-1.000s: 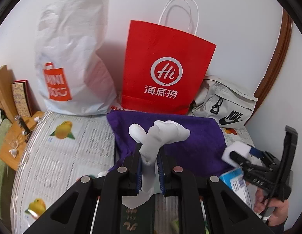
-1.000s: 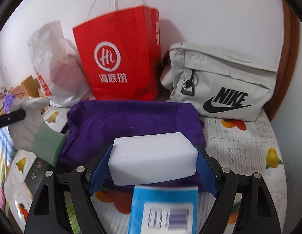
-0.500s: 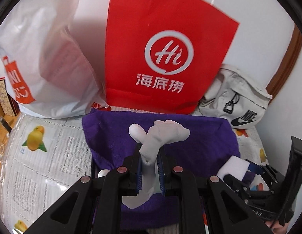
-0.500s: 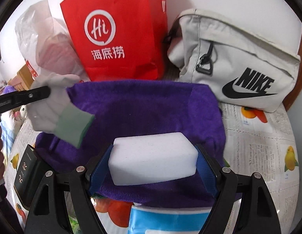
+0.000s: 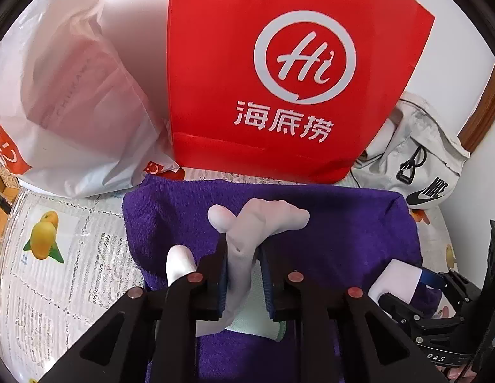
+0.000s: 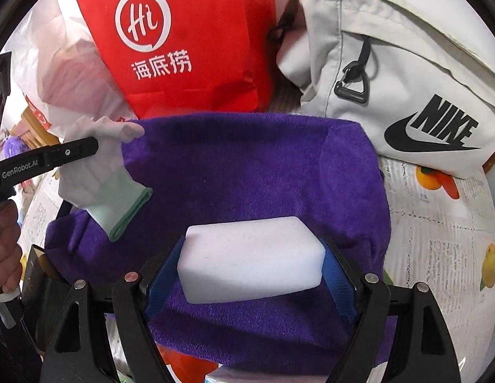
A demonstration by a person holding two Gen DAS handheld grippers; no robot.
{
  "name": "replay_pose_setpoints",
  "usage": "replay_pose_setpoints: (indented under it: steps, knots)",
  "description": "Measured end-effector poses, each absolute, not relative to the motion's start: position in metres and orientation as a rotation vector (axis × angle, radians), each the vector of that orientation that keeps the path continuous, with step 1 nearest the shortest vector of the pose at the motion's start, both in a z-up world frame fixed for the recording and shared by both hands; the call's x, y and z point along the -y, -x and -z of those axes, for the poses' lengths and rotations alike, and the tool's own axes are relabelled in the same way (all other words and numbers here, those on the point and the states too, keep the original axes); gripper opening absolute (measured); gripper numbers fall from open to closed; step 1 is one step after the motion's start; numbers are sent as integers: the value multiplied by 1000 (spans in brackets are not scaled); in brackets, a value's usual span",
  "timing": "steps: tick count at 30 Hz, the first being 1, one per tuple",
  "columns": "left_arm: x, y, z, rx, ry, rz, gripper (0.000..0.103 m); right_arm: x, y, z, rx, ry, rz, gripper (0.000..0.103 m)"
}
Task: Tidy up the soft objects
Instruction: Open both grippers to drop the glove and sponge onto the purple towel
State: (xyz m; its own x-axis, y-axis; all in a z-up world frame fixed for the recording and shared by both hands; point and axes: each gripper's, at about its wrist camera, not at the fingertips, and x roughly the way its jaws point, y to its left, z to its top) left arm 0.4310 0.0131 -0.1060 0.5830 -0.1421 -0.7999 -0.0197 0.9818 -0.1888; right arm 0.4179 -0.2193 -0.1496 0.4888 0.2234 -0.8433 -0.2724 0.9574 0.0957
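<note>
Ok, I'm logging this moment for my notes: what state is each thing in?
left claw: shut on white glove
white glove: pinched, hanging above purple towel
right claw: shut on white sponge
white sponge: gripped at both ends, over the towel
purple towel: spread flat
red paper bag: upright
grey Nike bag: zipped shut

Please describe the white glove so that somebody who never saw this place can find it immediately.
Find the red paper bag against the wall; the purple towel lies before it. Above the towel's left part the left gripper pinches the white glove. Unlike the white sponge nearby, it has fingers and a pale green cuff.
</note>
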Motion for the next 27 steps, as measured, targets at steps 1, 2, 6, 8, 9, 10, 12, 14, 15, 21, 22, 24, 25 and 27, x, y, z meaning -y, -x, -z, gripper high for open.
replay_pose_setpoints:
  steps: [1,2,6,8,9,10,12,14,15,21,22,24,25,27]
  knots:
    - [-13,-431,108,-951,184,71,26,219,-418,150,-1020,54,-304,83]
    - [-13,-432,109,-954,181,69,29,219,-417,151,-1024,55,-305,83]
    - [-12,-433,109,-941,168,59,55,216,-419,156,-1066,56,-316,84]
    - [-13,-431,106,-928,166,55,61,215,-419,156,-1070,61,-307,84]
    - [-14,-429,103,-923,163,53,63,215,-417,155,-1061,65,-302,85]
    - [-14,-428,102,-921,160,53,67,214,-415,153,-1048,71,-294,88]
    - [-15,-423,96,-915,148,47,70,212,-410,148,-1026,84,-290,91]
    - [-16,-419,92,-911,142,43,70,210,-407,144,-1017,84,-301,91]
    - [-16,-416,89,-909,141,41,70,208,-406,142,-1014,77,-311,93]
    - [-21,-388,70,-860,147,58,70,209,-401,133,-1009,64,-293,98]
    - [-24,-381,66,-846,149,59,70,213,-396,126,-1005,61,-289,97]
    - [-29,-371,61,-840,158,54,70,216,-387,119,-992,61,-271,97]
    - [-31,-367,60,-842,166,56,70,218,-385,117,-989,61,-267,97]
    - [-37,-356,57,-848,183,61,70,222,-375,113,-992,56,-268,95]
